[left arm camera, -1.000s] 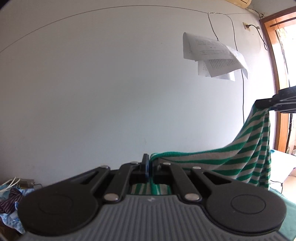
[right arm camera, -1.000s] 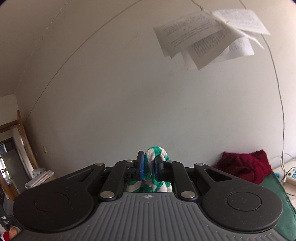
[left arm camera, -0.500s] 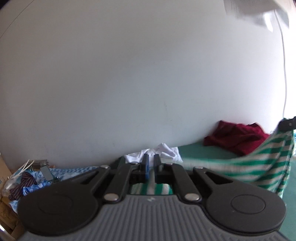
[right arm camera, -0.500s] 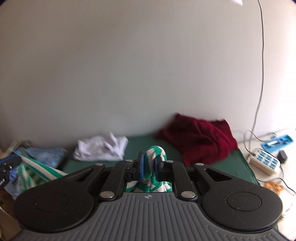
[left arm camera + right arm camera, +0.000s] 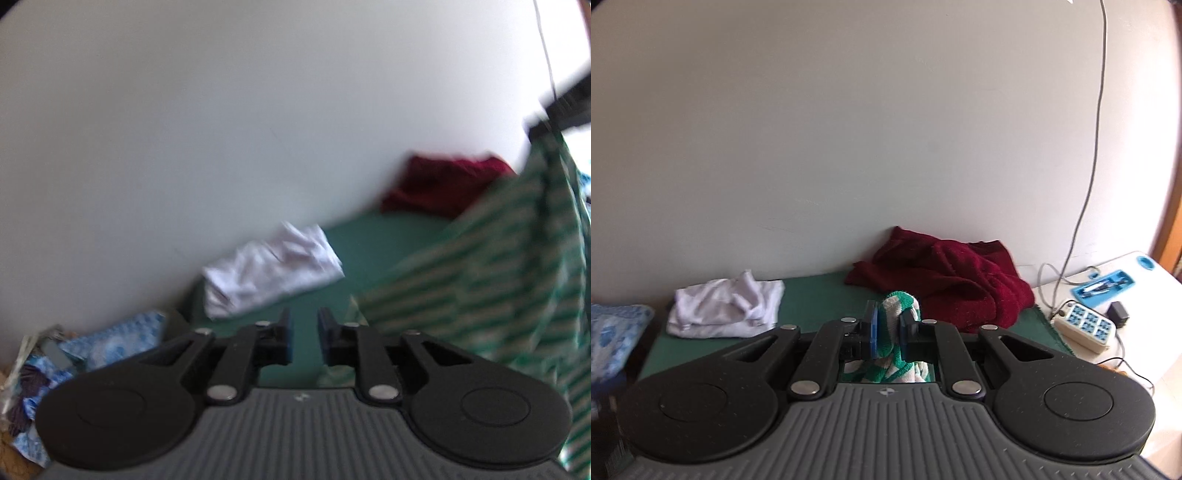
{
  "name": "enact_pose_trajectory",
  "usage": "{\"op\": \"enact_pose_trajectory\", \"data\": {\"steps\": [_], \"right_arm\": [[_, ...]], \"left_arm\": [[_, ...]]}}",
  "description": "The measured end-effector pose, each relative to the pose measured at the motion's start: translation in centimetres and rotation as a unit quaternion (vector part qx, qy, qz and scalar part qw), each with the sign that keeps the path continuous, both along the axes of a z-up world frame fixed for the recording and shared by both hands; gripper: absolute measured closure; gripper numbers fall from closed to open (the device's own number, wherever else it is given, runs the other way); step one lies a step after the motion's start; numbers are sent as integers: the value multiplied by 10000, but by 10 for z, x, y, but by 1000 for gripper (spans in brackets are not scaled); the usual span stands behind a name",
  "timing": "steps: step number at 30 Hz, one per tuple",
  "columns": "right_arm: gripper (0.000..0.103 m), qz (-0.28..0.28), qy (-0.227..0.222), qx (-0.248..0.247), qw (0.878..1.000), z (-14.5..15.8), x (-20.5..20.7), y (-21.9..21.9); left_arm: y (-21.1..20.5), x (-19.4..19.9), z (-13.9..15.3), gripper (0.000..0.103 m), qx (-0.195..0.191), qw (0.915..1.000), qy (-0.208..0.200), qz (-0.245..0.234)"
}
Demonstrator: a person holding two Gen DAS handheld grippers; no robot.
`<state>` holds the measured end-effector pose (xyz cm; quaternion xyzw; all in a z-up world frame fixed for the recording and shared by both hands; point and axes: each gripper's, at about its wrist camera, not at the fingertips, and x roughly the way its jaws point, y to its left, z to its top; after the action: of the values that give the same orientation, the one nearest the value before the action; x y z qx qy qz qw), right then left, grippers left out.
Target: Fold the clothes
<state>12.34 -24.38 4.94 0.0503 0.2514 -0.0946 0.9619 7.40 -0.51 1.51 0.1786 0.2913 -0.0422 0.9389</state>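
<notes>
My left hand-held gripper (image 5: 303, 341) gapes empty; my right hand-held gripper (image 5: 888, 328) pinches the striped garment (image 5: 899, 306). Only its view shows the power strip (image 5: 1084, 326) right of it.

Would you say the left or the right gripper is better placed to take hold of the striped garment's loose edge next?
Left. The left gripper is open and empty beside the hanging striped garment, while the right gripper is shut on its bunched corner.

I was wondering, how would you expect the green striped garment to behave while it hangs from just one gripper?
The green striped garment probably stays floppy: it drapes in loose folds below the right gripper, whose pads pinch a bunched knit edge. It likely swings and sags, as the left gripper is open and empty. The thick knit seems unlikely to slip.
</notes>
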Motion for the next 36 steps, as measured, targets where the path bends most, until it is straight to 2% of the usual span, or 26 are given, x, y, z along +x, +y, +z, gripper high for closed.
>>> {"op": "enact_pose_trajectory", "data": {"steps": [4, 6, 7, 8, 9, 10, 11, 12, 17, 20, 22, 25, 28, 31, 33, 34, 35, 36], "right_arm": [[92, -150, 198, -25, 9997, -14, 20, 1], [91, -138, 403, -58, 9991, -25, 30, 2], [86, -143, 550, -92, 9983, -31, 36, 3], [71, -154, 693, -76, 9975, -37, 39, 2], [62, -201, 808, -13, 9965, -42, 40, 0], [44, -261, 803, 45, 9964, -44, 34, -2], [37, -320, 792, 103, 9963, -47, 27, -4], [37, -380, 780, 160, 9961, -49, 21, -6], [36, 105, 1193, 79, 9928, -66, -35, 11], [31, 294, 1727, 125, 9844, -93, -82, 20], [31, 331, 2232, 221, 9740, -117, -110, 24], [31, 353, 2768, 724, 9575, -148, -147, 27], [31, 249, 2918, 1266, 9477, -165, -165, 40], [32, 257, 2774, 1141, 9536, -170, -165, 60], [44, 367, 2643, 997, 9586, -170, -160, 71], [64, 423, 2578, 925, 9608, -170, -158, 76], [88, 488, 2545, 895, 9617, -168, -156, 78], [88, 554, 2513, 867, 9624, -166, -154, 80]], "left_arm": [[-4, -1, -34, 55, -50, 9989, 450, -152], [-8, 1, -51, 53, -66, 9974, 692, -215], [-10, 4, -56, 50, -55, 9965, 798, -223], [-12, 7, -61, 46, -39, 9957, 892, -228], [-13, 7, -64, 44, 10, 9956, 915, -222], [-13, 7, -67, 43, 58, 9953, 939, -216], [-13, 7, -71, 41, 106, 9951, 963, -209], [-14, 7, -74, 40, 155, 9948, 986, -203], [-15, 7, -91, 26, 396, 9930, 1104, -171], [-14, 4, -98, 19, 517, 9920, 1139, -175], [-11, -2, -101, 15, 573, 9918, 1126, -202], [-6, -9, -105, 12, 628, 9912, 1139, -241], [-5, -10, -110, 11, 638, 9905, 1190, -253], [-6, -10, -113, 13, 628, 9905, 1194, -262], [-5, -12, -113, 18, 520, 9903, 1243, -341], [-4, -12, -113, 34, 444, 9898, 1293, -391], [-2, -12, -113, 61, 362, 9891, 1357, -441], [-1, -12, -113, 71, 246, 9872, 1499, -484]]}}
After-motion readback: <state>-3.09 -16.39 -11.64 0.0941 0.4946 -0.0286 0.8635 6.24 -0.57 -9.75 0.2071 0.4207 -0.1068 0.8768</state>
